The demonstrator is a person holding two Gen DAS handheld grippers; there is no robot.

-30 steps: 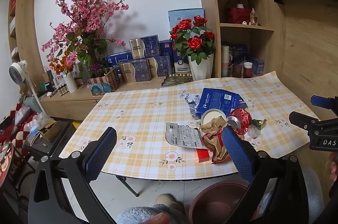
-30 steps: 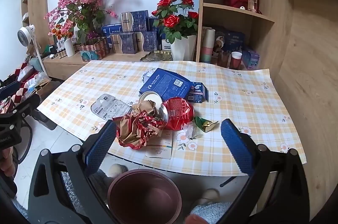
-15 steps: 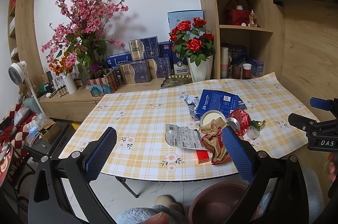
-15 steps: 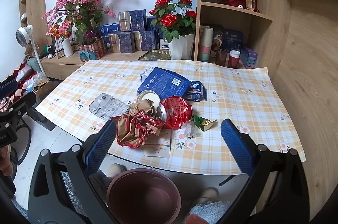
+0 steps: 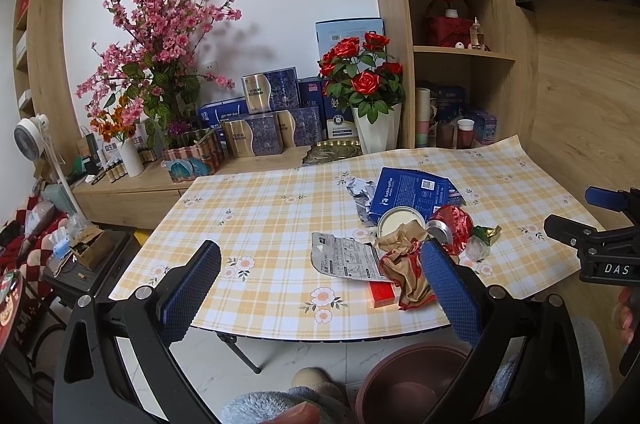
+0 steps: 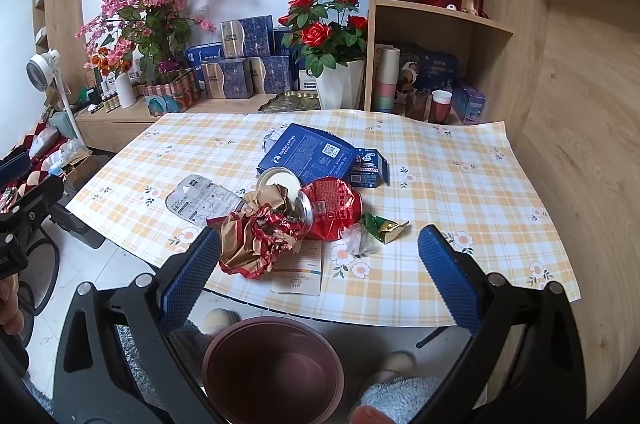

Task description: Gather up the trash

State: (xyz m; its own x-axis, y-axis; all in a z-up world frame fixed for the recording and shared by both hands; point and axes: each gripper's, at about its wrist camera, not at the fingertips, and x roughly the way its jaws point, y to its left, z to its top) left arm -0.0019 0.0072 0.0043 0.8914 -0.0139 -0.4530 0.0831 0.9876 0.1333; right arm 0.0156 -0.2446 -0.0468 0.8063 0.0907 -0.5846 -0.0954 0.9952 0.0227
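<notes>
The flat blue box (image 6: 307, 153) ahead of the right gripper (image 6: 319, 276) reads "luckin coffee" in white beside a QR code; the small print on it, on the grey blister card (image 6: 202, 202) and on the crushed red can (image 6: 332, 208) is too small to read. At the right edge of the left-wrist view the other tool's black body carries the letters "DAS".

The right gripper hovers low over the near table edge, fingers spread wide and holding nothing, with the crumpled red-and-brown wrapper (image 6: 256, 238) just ahead of its left finger and a green-gold foil scrap (image 6: 380, 224) ahead between the fingers. The maroon bin (image 6: 272, 372) sits on the floor directly below it.

The left gripper (image 5: 320, 288) also hangs apart and empty, off to the left of the trash pile, which lies ahead by its right finger; the checked tablecloth (image 5: 256, 208) fills the space between its fingers
</notes>
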